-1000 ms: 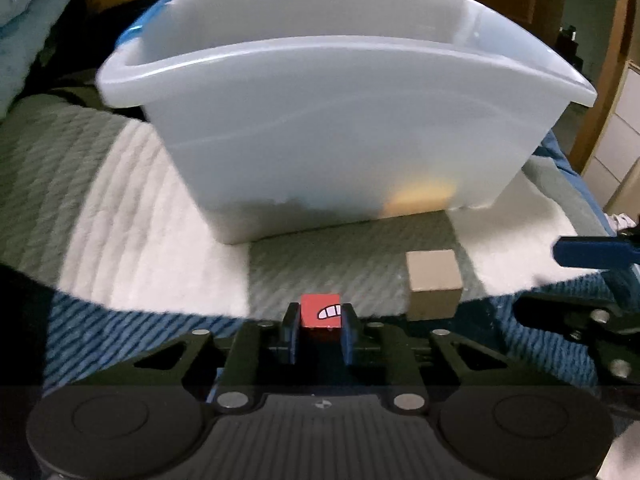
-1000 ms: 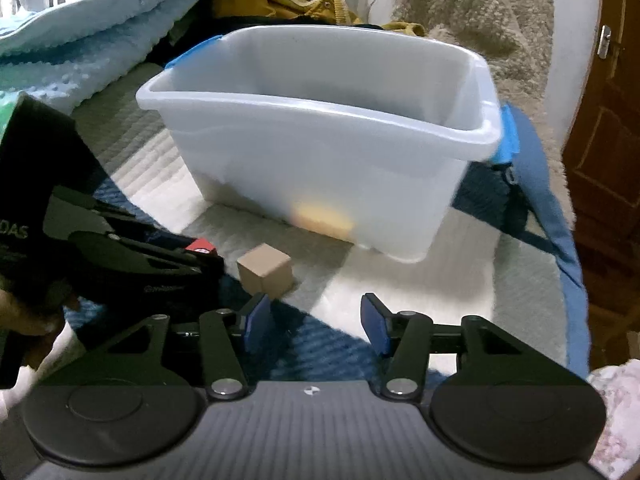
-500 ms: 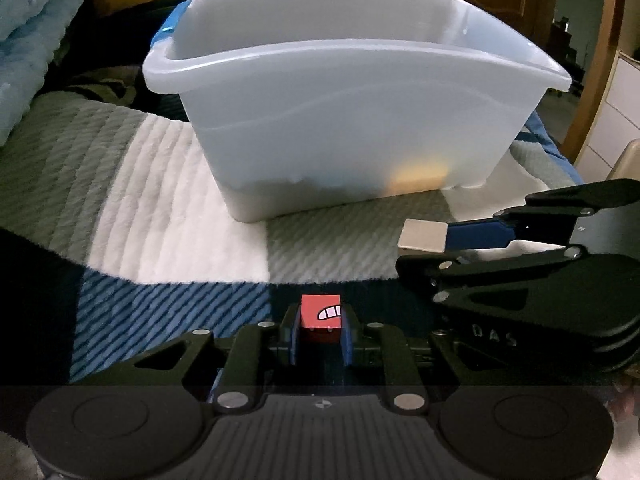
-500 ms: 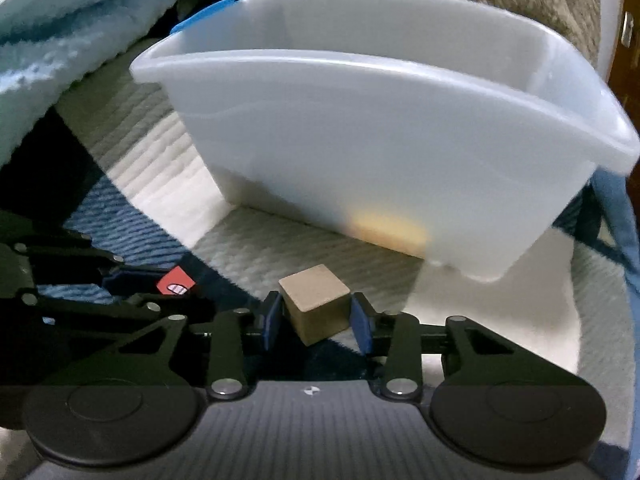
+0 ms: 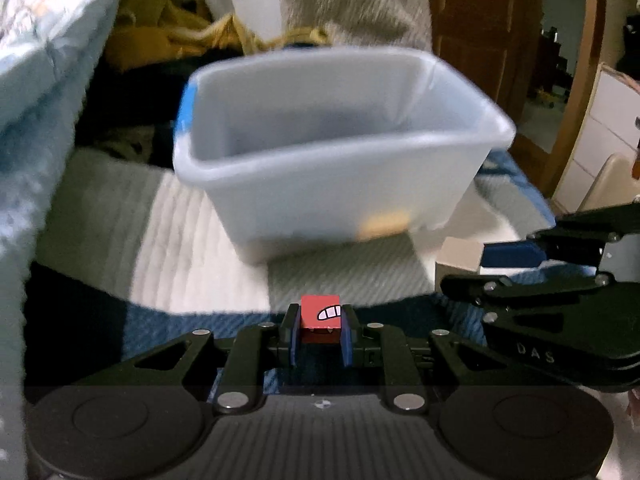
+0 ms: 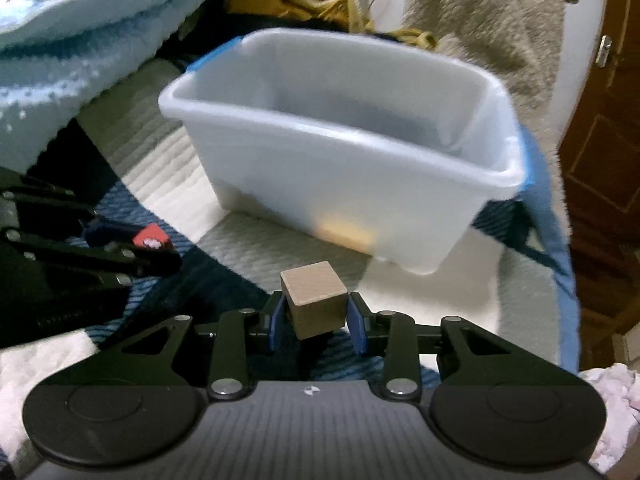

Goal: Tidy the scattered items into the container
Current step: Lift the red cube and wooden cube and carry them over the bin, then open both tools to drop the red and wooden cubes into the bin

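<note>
A translucent white plastic bin [image 5: 340, 184] with blue handles stands on a striped blanket; it also shows in the right wrist view [image 6: 348, 184]. A yellowish item [image 5: 384, 222] shows faintly through its front wall. My left gripper [image 5: 320, 330] is shut on a red cube [image 5: 320, 314] with a printed mouth, held in front of the bin. My right gripper [image 6: 316, 318] is shut on a plain wooden cube [image 6: 314, 300], lifted off the blanket. The right gripper is also in the left wrist view [image 5: 512, 256], and the left gripper in the right wrist view [image 6: 152, 240].
A light blue quilt [image 6: 72, 40] lies at the left. Yellow cloth [image 5: 180, 28] and a beige fleece [image 6: 480, 20] are piled behind the bin. A wooden door [image 6: 600, 160] is at the right. The blanket [image 5: 160, 240] has white, green and blue stripes.
My right gripper closed on the wooden cube and lifted it. Both grippers rose and pulled back, so the bin's inside now shows. The left gripper kept the red cube.
</note>
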A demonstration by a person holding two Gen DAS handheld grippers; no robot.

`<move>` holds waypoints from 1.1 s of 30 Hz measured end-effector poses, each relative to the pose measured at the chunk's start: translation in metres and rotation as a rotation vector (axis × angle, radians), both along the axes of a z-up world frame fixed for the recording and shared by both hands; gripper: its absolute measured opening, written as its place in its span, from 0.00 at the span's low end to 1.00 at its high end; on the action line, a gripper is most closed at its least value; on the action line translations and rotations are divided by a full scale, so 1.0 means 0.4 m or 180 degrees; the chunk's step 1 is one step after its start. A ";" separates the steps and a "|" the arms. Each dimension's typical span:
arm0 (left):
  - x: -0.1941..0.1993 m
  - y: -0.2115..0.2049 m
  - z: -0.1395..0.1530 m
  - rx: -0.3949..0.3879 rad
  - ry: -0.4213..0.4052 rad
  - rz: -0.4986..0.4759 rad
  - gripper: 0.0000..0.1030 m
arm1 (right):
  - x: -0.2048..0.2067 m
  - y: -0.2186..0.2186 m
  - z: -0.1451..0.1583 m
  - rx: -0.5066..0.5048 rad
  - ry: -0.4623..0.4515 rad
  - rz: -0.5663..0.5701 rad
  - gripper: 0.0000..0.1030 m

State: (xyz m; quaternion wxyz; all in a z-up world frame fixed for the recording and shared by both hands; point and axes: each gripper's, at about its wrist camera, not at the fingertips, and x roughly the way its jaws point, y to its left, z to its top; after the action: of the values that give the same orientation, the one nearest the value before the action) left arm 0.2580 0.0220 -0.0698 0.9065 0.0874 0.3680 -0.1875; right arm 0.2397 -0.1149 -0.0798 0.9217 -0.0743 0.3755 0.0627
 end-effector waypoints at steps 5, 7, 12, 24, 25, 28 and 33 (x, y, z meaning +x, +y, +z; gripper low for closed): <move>-0.005 -0.013 0.083 0.0001 -0.0155 0.0003 0.22 | -0.031 -0.031 0.065 0.0049 -0.0181 -0.0085 0.36; 0.000 -0.014 0.107 -0.0034 -0.0190 0.0029 0.22 | -0.038 -0.037 0.090 0.0069 -0.0251 -0.0102 0.36; 0.023 -0.022 0.153 -0.0027 -0.0326 0.0078 0.22 | -0.041 -0.044 0.149 0.0123 -0.0428 -0.0104 0.36; 0.170 -0.034 0.220 -0.0159 -0.0516 0.0240 0.22 | 0.076 -0.060 0.219 0.0171 -0.0714 -0.0194 0.36; 0.185 -0.034 0.217 -0.0166 -0.0503 0.0256 0.22 | 0.088 -0.059 0.219 0.0157 -0.0726 -0.0193 0.36; 0.230 -0.043 0.199 -0.0140 -0.0478 0.0276 0.22 | 0.132 -0.060 0.211 0.0101 -0.0718 -0.0212 0.36; 0.287 -0.059 0.157 -0.0079 -0.0420 0.0284 0.22 | 0.206 -0.066 0.176 0.0001 -0.0641 -0.0267 0.36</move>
State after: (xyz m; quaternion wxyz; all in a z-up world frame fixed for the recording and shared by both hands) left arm 0.3728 -0.0015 -0.0069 0.9373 0.0718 0.3086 -0.1453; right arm 0.3220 -0.1414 -0.0094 0.9566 -0.0644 0.2838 0.0164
